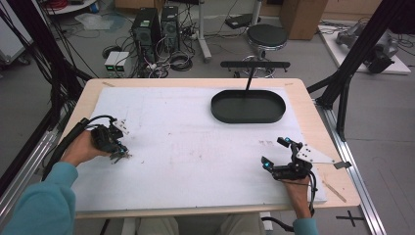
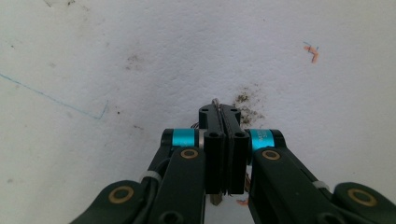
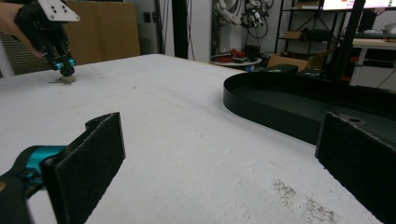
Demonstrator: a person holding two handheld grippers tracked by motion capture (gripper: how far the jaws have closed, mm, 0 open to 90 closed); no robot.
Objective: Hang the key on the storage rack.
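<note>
The left gripper (image 1: 115, 147) is down at the near left part of the white sheet (image 1: 186, 142) that covers the wooden surface (image 1: 313, 105), well apart from the black oval tray (image 1: 248, 106), which sits toward the far right of the sheet. Its jaws are pressed together on a small bunch of metal pieces (image 1: 120, 156), which look like keys, though they are too small and dim to name for certain. In the left gripper view the two black jaws meet with only a thin metal edge (image 2: 215, 101) poking out past their tips and another bit showing beneath them. From the right gripper view the same gripper (image 3: 64, 70) points downward, and the little metal bunch (image 3: 63, 80) lies on the sheet right under its tips. The person's left hand (image 1: 83, 149), in a teal sleeve, wraps around the gripper body.

The right gripper (image 1: 274, 154) sits on the near right of the sheet, in front of the tray and apart from it. Its jaws stand wide apart with nothing between them; in its own view the tray's dark rim (image 3: 261, 109) runs across the gap, farther off. A brownish speckled stain (image 2: 247, 105) marks the sheet just beyond the left gripper's tips.
</note>
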